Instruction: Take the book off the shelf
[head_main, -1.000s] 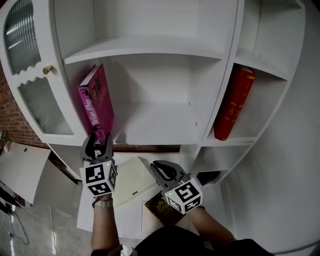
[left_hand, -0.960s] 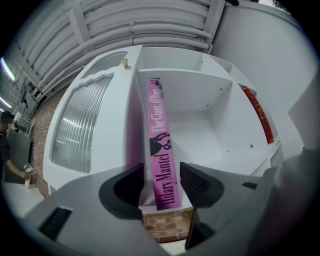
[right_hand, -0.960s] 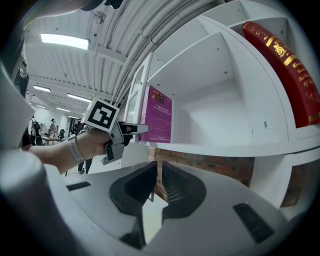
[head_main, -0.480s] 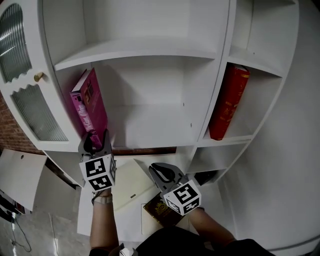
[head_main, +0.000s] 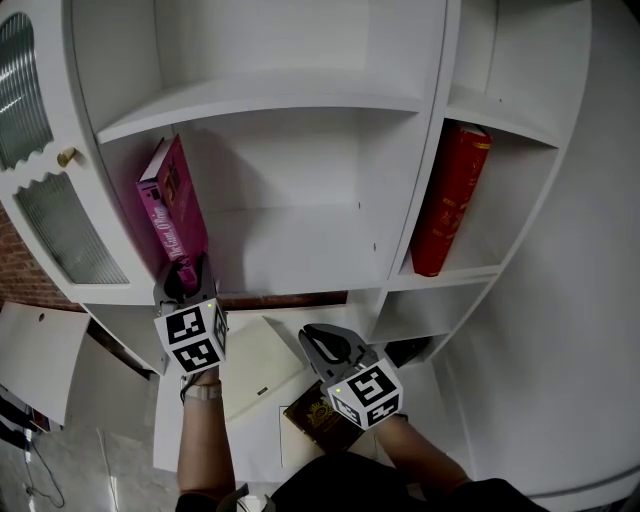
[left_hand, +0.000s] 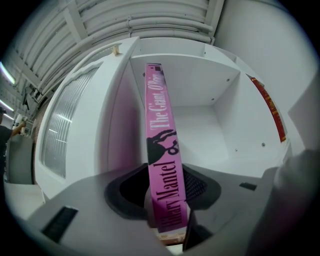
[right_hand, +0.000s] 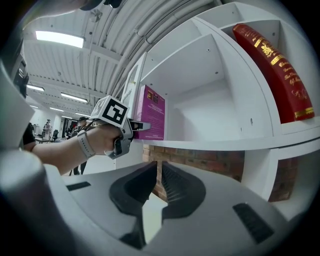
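Note:
A pink book (head_main: 175, 215) leans against the left wall of the middle shelf compartment (head_main: 300, 250). My left gripper (head_main: 187, 277) is at the book's lower front corner. In the left gripper view the pink spine (left_hand: 161, 135) runs up between the jaws of the left gripper (left_hand: 165, 189), which have just been closing and now press on both covers. My right gripper (head_main: 325, 345) hangs below the shelf edge, shut and holding nothing. In the right gripper view the right gripper (right_hand: 159, 186) faces the brick gap under the shelf, with the left gripper (right_hand: 136, 125) at the book (right_hand: 150, 112).
A red book (head_main: 450, 200) stands tilted in the right compartment. A cream book (head_main: 262, 365) and a brown book (head_main: 318, 420) lie on the low white surface under my grippers. A ribbed-glass cabinet door (head_main: 45, 215) is at the left.
The left gripper has moved in toward the shelf and its jaws have closed from wide open onto the pink book's lower end. The right gripper has stayed in place.

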